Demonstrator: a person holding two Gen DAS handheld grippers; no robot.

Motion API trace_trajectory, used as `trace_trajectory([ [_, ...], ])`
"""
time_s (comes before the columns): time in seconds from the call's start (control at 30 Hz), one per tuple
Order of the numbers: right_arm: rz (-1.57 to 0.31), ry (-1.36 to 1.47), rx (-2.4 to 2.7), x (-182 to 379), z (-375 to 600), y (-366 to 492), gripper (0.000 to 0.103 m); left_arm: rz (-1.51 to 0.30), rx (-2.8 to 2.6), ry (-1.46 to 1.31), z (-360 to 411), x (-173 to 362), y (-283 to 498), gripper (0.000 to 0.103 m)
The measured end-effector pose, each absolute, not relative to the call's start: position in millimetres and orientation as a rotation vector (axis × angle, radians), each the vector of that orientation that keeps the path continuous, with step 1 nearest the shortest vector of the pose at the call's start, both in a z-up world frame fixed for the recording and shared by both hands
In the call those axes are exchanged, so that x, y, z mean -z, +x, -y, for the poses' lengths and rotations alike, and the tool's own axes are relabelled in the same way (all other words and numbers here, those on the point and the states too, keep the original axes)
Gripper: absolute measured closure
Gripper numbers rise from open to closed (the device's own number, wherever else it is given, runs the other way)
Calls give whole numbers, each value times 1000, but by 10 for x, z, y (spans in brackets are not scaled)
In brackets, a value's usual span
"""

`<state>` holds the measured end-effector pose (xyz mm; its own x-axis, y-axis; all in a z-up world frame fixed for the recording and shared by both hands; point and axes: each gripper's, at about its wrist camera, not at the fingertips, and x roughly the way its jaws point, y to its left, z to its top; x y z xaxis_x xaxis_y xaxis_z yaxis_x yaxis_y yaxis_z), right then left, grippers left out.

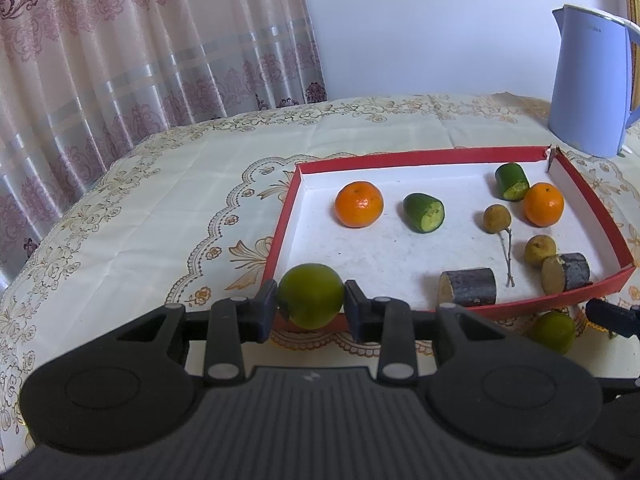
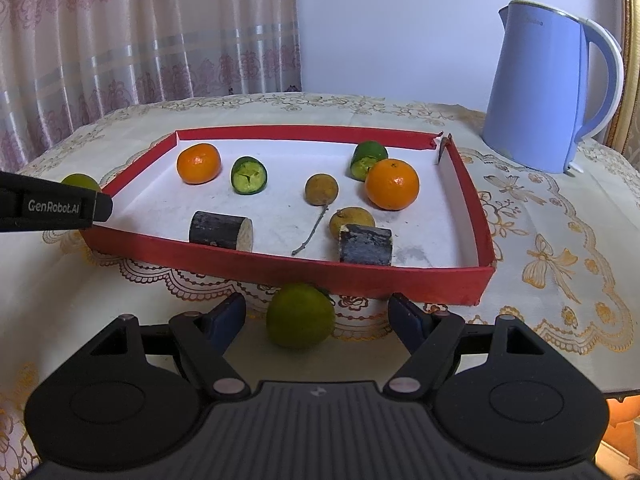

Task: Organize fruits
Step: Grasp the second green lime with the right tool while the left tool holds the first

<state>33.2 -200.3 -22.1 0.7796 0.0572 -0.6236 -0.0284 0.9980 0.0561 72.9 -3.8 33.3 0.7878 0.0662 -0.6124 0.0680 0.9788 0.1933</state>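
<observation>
My left gripper (image 1: 311, 300) is shut on a green citrus fruit (image 1: 311, 295), held at the near left corner of the red-rimmed tray (image 1: 420, 157). In the right wrist view that fruit (image 2: 80, 181) shows behind the left gripper's finger (image 2: 56, 207). My right gripper (image 2: 317, 315) stands open on either side of a second green citrus fruit (image 2: 300, 316), which lies on the tablecloth just in front of the tray's rim (image 2: 304, 276); the pads are clear of it. Inside the tray lie two oranges (image 2: 199, 163) (image 2: 392, 184), two cut green cucumber pieces (image 2: 248, 175) (image 2: 366, 160), two brownish longans (image 2: 321, 189) (image 2: 352, 220) and two dark cane stubs (image 2: 220, 231) (image 2: 365, 245).
A blue electric kettle (image 2: 540, 88) stands at the back right of the table, behind the tray's far corner. A patterned curtain (image 1: 120, 40) hangs behind the table on the left. The rounded table edge (image 1: 60, 216) curves along the left.
</observation>
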Motion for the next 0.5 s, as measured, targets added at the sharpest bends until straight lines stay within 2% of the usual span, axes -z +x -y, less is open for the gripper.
trace_trajectory([
  [0.5, -680, 44, -49, 223, 1980, 336, 25, -634, 6, 190, -21, -469, 695, 70],
])
